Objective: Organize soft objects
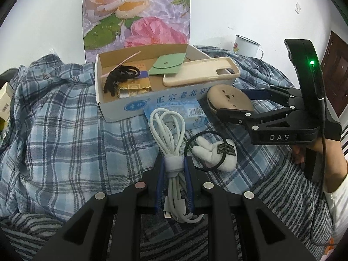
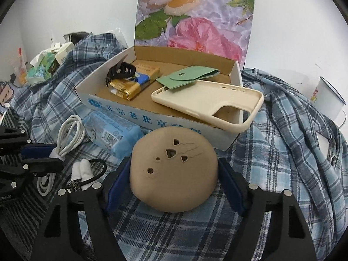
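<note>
My left gripper (image 1: 174, 165) is shut on a coiled white cable (image 1: 168, 128) at its white strap, on the plaid cloth. My right gripper (image 2: 174, 171) stands open around a tan round pad (image 2: 174, 171) with holes; the blue pads flank it and whether they touch it I cannot tell. The same pad shows in the left wrist view (image 1: 228, 100). A white plush hair tie (image 1: 214, 154) lies right of the cable. A blue tissue pack (image 2: 111, 131) leans on a cardboard box (image 2: 121, 111) holding a cream phone case (image 2: 204, 100), green pouch (image 2: 187, 76) and black hair ties (image 2: 119, 70).
A white enamel mug (image 2: 328, 100) stands at the far right by the wall. A floral panel (image 2: 195, 13) stands behind the box. Small cartons and packets (image 2: 47, 63) pile at the far left. Blue plaid cloth (image 1: 54, 134) covers the surface, with a grey striped cloth (image 1: 282, 187) in front.
</note>
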`<state>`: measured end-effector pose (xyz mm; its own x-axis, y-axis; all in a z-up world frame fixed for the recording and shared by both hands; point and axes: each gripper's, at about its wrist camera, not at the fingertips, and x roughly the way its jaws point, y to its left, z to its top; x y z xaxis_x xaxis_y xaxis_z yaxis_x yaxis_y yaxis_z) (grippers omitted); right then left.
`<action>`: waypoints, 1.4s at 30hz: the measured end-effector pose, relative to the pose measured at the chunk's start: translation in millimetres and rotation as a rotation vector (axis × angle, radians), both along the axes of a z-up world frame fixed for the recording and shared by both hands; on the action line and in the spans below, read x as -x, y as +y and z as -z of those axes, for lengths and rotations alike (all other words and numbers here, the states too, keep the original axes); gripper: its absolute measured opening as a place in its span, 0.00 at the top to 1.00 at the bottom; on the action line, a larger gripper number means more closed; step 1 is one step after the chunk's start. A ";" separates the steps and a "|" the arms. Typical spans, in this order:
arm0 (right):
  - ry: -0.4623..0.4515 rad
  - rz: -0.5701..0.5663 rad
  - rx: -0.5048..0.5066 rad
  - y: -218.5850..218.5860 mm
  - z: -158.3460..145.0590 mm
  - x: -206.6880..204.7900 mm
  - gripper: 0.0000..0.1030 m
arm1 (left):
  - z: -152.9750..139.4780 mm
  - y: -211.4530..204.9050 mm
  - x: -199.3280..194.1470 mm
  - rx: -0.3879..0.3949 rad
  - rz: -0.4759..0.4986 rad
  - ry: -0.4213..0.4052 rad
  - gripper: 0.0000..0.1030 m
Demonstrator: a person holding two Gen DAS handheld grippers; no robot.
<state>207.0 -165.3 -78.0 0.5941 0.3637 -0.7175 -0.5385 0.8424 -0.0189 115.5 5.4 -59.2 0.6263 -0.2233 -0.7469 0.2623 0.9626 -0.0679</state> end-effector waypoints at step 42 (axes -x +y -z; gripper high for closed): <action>-0.354 -0.074 -0.221 -11.0 -60.4 61.0 0.26 | -46.3 18.1 23.1 0.039 -0.154 -0.334 0.81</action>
<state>146.1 -176.3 -17.6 0.7566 0.5364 -0.3740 -0.5901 0.8065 -0.0370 92.4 23.5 -13.0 0.8626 -0.1322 -0.4883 0.1289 0.9908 -0.0405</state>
